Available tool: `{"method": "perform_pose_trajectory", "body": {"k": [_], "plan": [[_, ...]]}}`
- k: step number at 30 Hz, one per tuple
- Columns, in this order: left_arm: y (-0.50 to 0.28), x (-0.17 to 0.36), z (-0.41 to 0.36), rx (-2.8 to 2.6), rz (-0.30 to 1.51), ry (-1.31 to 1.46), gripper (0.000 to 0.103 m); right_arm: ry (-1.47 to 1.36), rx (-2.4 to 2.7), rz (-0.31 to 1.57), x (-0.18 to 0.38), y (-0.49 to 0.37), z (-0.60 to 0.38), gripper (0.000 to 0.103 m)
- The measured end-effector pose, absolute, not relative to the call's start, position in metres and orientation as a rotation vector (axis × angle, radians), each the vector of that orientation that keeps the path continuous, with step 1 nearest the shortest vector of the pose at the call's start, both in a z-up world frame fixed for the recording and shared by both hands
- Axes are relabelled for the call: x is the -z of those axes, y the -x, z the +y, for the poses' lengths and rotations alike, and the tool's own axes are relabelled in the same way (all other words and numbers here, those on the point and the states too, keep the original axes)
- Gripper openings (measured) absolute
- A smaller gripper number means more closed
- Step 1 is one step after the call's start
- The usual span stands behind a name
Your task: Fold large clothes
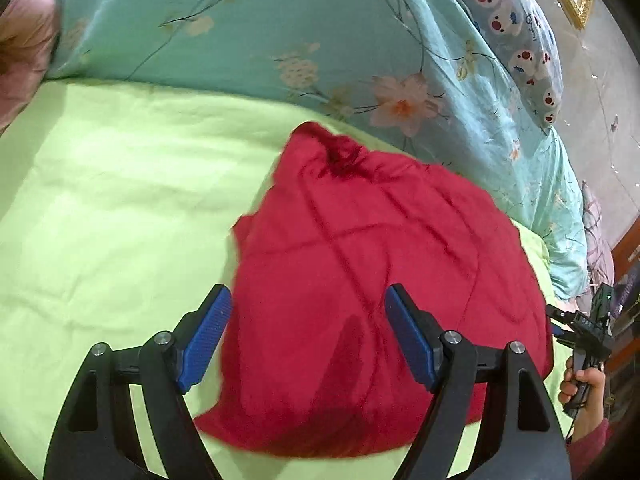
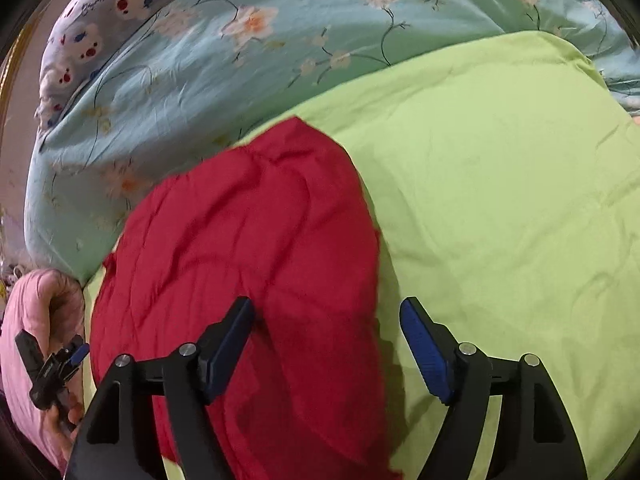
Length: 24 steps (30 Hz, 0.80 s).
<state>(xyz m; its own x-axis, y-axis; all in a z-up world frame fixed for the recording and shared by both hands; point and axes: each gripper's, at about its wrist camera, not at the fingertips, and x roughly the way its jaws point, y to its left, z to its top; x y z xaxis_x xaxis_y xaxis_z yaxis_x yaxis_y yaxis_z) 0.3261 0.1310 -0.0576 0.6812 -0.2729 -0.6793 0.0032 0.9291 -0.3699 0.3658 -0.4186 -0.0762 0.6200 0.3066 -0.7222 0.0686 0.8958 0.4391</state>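
across the middle of the left wrist view lies the red garment (image 1: 360,272), folded into a rough, wrinkled bundle on a lime sheet (image 1: 120,200). its bunched top corner points toward 12 o'clock, close to a teal floral quilt (image 1: 240,32) that fills the frame from 10 to 2 o'clock. a bear-print pillow (image 1: 516,32) sits at 1 o'clock beyond the quilt, and a pink cloth (image 1: 24,48) shows at 9 to 10 o'clock.

the left gripper (image 1: 308,320) stands wide, its blue pads (image 1: 204,340) apart with nothing pinched; the garment lies below and between them, not pressed by either pad. at 4 o'clock a hand (image 1: 584,388) holds the right gripper (image 1: 560,326) at the garment's right edge.

from the right wrist view, the garment (image 2: 248,260) runs from centre down to 6 o'clock, with the sheet (image 2: 500,200) spreading from 1 to 5 o'clock and the quilt (image 2: 200,60) from 9 to 1 o'clock. the right gripper (image 2: 326,344) is also wide and holds nothing; its left pad (image 2: 228,352) hangs over the red cloth, its right pad (image 2: 428,352) over the sheet. at 8 o'clock the left gripper (image 2: 82,350) shows small, in a hand (image 2: 60,416), in front of a pink cloth (image 2: 36,308).
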Motion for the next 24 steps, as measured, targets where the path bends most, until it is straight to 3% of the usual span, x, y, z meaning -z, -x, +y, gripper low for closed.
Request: {"method": "perform_pose_trajectory", "body": {"k": [4,7,24], "plan": [[-0.311,0.061,0.141,0.179,0.816,0.4,0.079,-0.491,-0.199,0.912,0.082,-0.354,-0.422,0.078],[-0.299,0.067,0.15,0.198,0.827,0.421,0.082,-0.504,-0.219,0.921,0.089,-0.344,-0.422,0.088],[-0.318,0.105,0.15,0.282,0.941,0.509,0.087,-0.632,-0.306,0.964,0.112,-0.347,-0.432,0.09]]}}
